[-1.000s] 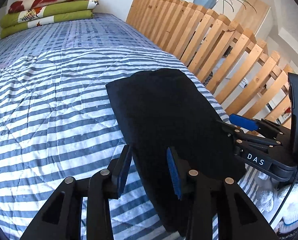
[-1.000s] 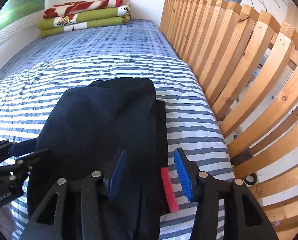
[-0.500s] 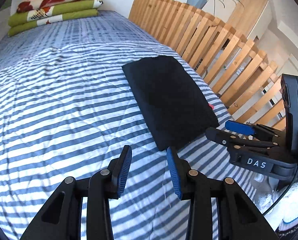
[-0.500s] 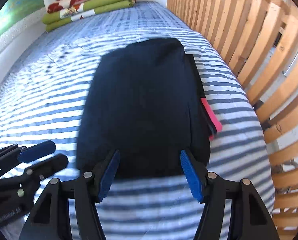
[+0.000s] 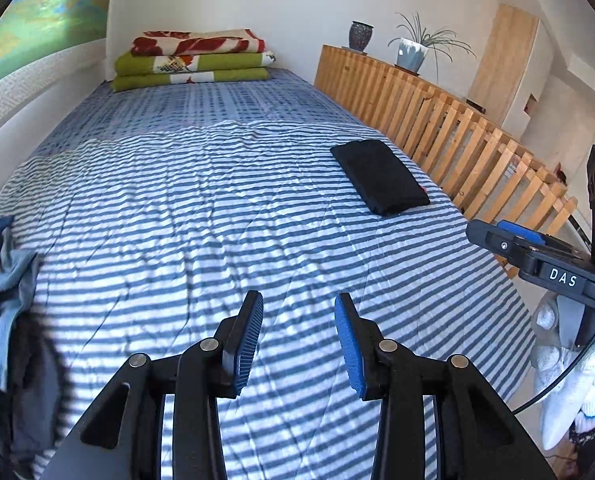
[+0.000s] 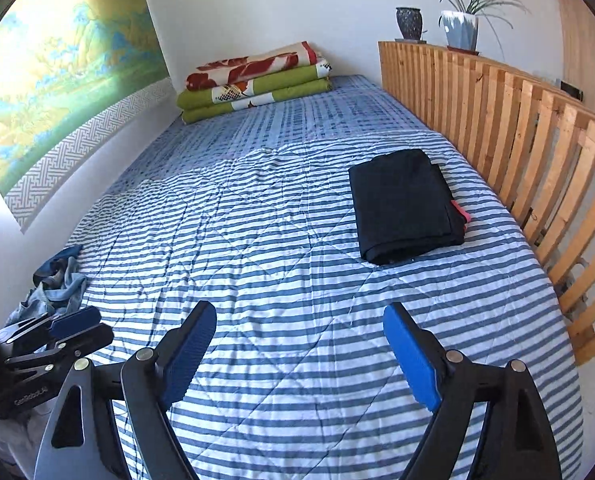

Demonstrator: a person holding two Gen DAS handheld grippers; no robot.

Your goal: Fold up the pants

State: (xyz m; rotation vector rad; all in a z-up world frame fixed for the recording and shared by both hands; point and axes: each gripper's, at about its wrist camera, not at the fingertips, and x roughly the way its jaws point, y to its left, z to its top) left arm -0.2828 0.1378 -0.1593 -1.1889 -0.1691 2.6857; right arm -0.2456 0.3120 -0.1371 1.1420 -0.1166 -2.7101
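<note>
The black folded pants (image 6: 407,206) lie flat on the striped bed (image 6: 257,280) beside the wooden slat rail (image 6: 537,152) — both grippers hang well apart from them, the left gripper (image 5: 299,342) part-spread and empty, the right gripper (image 6: 299,354) just opened wide, nothing between its jaws.

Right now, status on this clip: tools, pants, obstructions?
Left tool open, empty; right tool just opening, empty. Black pants folded flat by wooden slat rail. Crumpled blue garment aside.

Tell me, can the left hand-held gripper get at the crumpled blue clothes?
Probably yes: the left hand-held gripper is open and empty, and only bare striped bedspread lies between it and the crumpled blue clothes.
</note>
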